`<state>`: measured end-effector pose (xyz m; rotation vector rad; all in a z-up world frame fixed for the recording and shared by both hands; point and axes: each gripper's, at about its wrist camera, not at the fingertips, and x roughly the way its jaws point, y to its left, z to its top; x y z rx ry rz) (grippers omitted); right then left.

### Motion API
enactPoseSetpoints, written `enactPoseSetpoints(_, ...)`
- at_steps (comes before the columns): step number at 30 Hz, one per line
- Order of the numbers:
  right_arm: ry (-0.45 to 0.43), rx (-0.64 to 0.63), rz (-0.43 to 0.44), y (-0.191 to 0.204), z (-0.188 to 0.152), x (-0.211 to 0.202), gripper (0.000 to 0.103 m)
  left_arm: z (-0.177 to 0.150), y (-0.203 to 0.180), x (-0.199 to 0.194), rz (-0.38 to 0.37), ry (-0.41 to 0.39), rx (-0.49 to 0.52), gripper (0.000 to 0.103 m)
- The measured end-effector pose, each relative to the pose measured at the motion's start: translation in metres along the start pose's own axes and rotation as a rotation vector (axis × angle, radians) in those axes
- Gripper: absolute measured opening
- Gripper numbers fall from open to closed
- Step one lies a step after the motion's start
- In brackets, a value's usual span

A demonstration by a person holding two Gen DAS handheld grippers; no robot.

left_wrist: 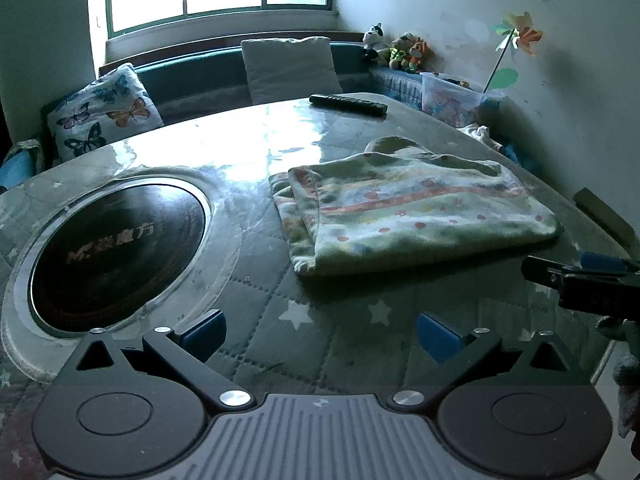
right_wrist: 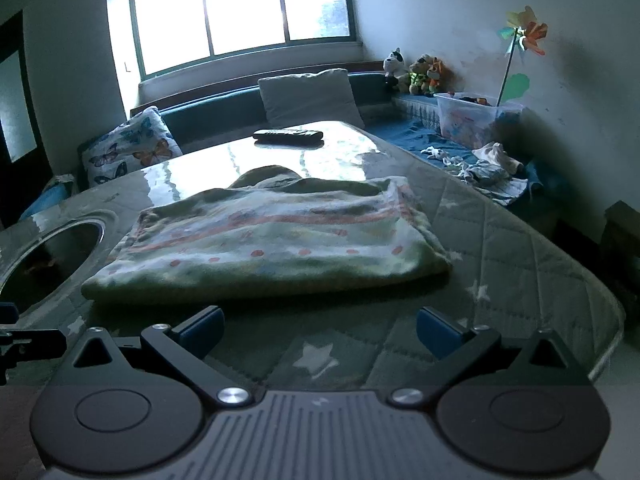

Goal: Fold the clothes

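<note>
The counter (right_wrist: 500, 240), covered by a quilted star-print cloth under a glossy sheet, is seen to carry the work. A folded garment (right_wrist: 272, 240) is laid flat on it, just ahead of the right gripper (right_wrist: 320, 332) and ahead and to the right of the left gripper (left_wrist: 320, 334). Its layers are stacked and its edges roughly squared, so the fold is judged largely complete. Both pairs of jaws are held wide apart and clear of the cloth, with nothing between them; this is judged a release or a pause ahead of the next grasp.

A round inset burner (left_wrist: 116, 252) lies ahead and to the left of the left jaws; the garment is kept clear of it. A remote control (right_wrist: 288, 136) rests well beyond the garment.

The burner's full face and lettering are shown only in the left view. Loose small clothes (right_wrist: 480, 168) on the bench, beyond and to the right of the right jaws, are shown clearly only in the right view.
</note>
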<state>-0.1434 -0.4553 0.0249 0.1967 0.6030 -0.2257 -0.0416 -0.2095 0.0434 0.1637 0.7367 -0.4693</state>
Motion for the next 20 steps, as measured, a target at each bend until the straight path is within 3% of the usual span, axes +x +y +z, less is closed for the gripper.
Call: enactPoseSetpoints(20,0.008,-0.032,-0.032,0.027,-0.023,-0.016,0.103,-0.023,0.014,-0.012,-0.006,-0.02,-0.013,0.103)
